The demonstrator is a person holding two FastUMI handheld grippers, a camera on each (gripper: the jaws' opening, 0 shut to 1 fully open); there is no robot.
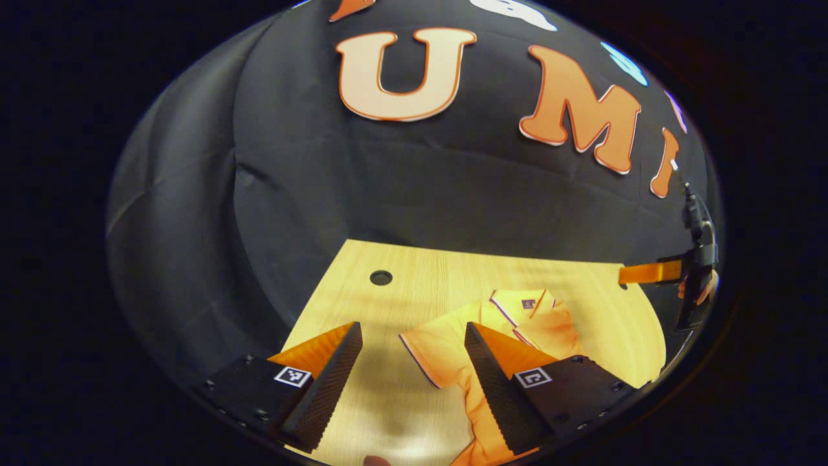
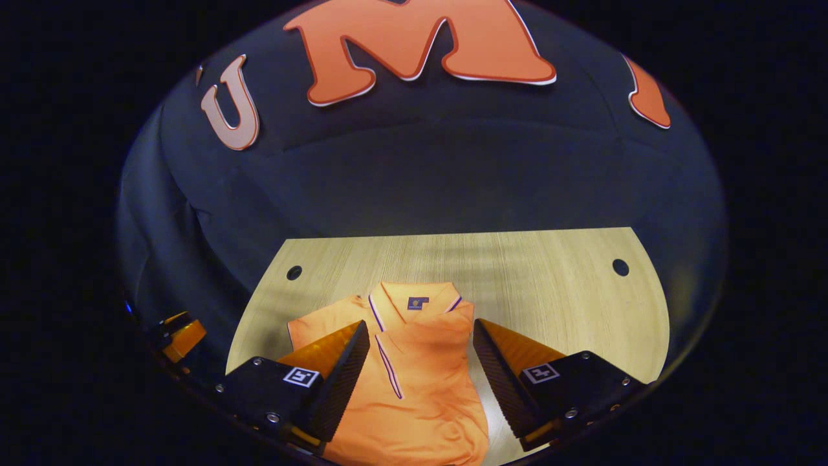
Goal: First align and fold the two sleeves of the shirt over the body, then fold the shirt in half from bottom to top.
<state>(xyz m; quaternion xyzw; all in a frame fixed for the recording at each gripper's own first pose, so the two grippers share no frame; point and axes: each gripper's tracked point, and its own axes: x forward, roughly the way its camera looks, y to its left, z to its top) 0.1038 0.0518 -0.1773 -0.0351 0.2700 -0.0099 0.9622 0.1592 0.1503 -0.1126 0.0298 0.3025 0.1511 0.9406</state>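
The left gripper [image 1: 411,369] hovers above the worktop [image 1: 427,278] with its fingers wide apart and nothing between them. Just ahead lies the shirt's [image 1: 517,330] left sleeve [image 1: 436,349], spread flat out to the side on the wood, its trimmed cuff nearest the gripper. The collar [image 1: 524,303] points toward the back wall.

Moving right, the right gripper [image 2: 420,369] hangs over the shirt's [image 2: 414,382] body, fingers likewise wide and empty, straddling the placket. From here the collar [image 2: 414,301] sits at the far end, the left sleeve [image 2: 310,333] juts out flat, and the opposite side looks already folded inward, though the fabric there is too rumpled to be sure.

The step in hand appears to be the sleeve fold: the left sleeve is not yet over the body. The next move calls for the left gripper to drop onto the cuff, pinch it, and carry it across.

The worktop [image 2: 550,272] is pale wood with two round holes near the back, enclosed by black cloth walls.
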